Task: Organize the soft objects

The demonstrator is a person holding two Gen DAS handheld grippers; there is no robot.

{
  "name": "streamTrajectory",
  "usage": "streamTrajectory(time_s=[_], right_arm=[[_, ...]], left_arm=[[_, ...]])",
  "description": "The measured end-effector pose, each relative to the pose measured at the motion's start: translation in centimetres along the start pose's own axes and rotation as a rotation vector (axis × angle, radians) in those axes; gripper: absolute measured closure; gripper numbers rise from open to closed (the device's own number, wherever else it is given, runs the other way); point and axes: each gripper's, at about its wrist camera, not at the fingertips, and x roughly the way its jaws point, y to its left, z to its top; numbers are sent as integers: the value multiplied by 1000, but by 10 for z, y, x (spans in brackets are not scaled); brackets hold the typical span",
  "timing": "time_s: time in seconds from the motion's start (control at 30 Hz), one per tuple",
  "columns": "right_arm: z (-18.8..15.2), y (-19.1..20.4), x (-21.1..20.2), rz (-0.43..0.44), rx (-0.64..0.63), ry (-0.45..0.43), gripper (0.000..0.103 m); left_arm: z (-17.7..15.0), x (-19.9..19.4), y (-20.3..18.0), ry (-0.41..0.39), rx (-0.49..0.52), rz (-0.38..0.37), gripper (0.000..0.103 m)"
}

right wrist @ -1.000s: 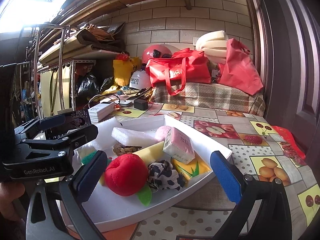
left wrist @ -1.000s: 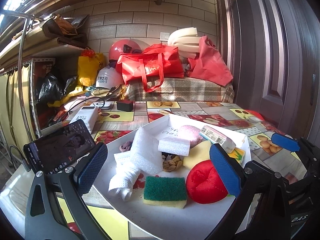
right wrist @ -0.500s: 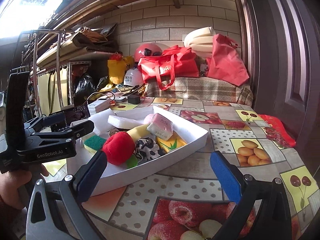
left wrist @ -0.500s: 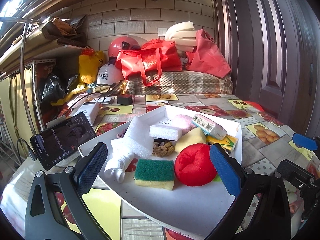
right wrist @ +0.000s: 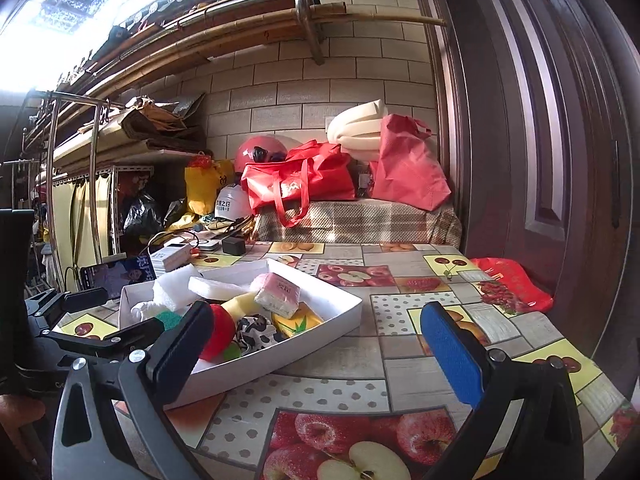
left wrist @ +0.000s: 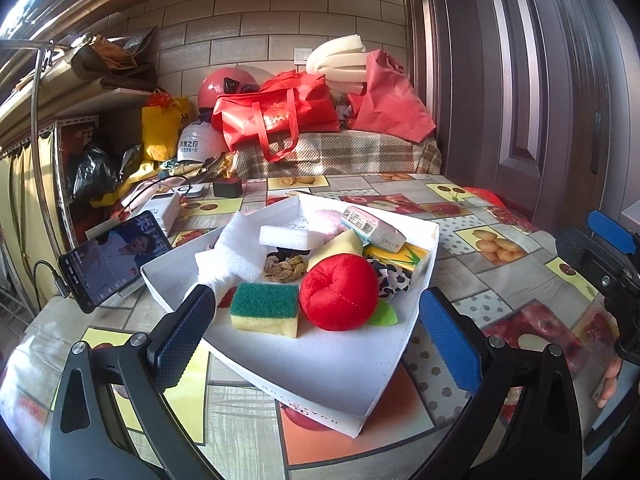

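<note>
On the table, frame centre: white tray holding red plush, sponge | left gripper fingers apart, empty | right gripper fingers apart, empty

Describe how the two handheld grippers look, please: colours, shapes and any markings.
The left gripper and the right gripper are built alike: black plastic frames with angular, triangular cut-outs, silver screws at the joints, and two flat fingers faced with blue textured pads. No cables or sleeves show; any lettering is too dark to read.
</note>
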Motion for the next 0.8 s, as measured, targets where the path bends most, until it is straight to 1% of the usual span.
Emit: streamTrajectory(time_s=[0.03,0.1,0.17,0.23,0.27,0.37,0.4,0.47,0.5,0.53,0.57,0.6,0.63,0.7,0.73,0.8], right_arm=[[-1,1,-2,-2,-5,12,0],[-5,-1,-5,-4,3,48,0],[-6,-8,-13,-61,28,41,0],[-7,-17,-27,-124,64,-5,0],[-8,-21,-35,-142,85,-34,0],[-12,-30,-58,-191,135,-128,0],[-13,-33,-64,-199,151,-154,0],[-13,-41,-69,-173,188,-176,0],[-14,-45,-68,-148,206,-162,0],[-14,-49,-63,-119,222,-129,0],[-14,-53,-57,-92,232,-80,0],[-15,-55,-52,-87,243,-45,0],[-15,-56,-50,-94,252,-32,0],[-15,-56,-53,-120,246,-47,0],[-15,-52,-56,-144,225,-55,0],[-15,-46,-55,-171,184,-45,0]], left_arm=[[0,-3,0,-11,1,21,0],[1,-6,1,-24,-4,40,0],[1,-9,2,-29,-8,52,0],[1,-14,2,-45,-6,73,0],[1,-17,2,-48,-7,76,0],[-3,-22,0,-20,-29,44,0],[-3,-24,-4,-28,-15,58,0],[-2,-32,-10,-69,15,110,0],[-1,-35,-13,-94,26,131,0],[-1,-37,-16,-109,33,148,0],[0,-37,-18,-105,32,171,0],[-1,-35,-20,-75,23,203,0],[-3,-30,-21,-32,6,217,0],[-5,-18,-18,35,-16,115,0],[-6,-12,-17,65,-22,96,0],[-7,-7,-18,89,-28,111,0]])
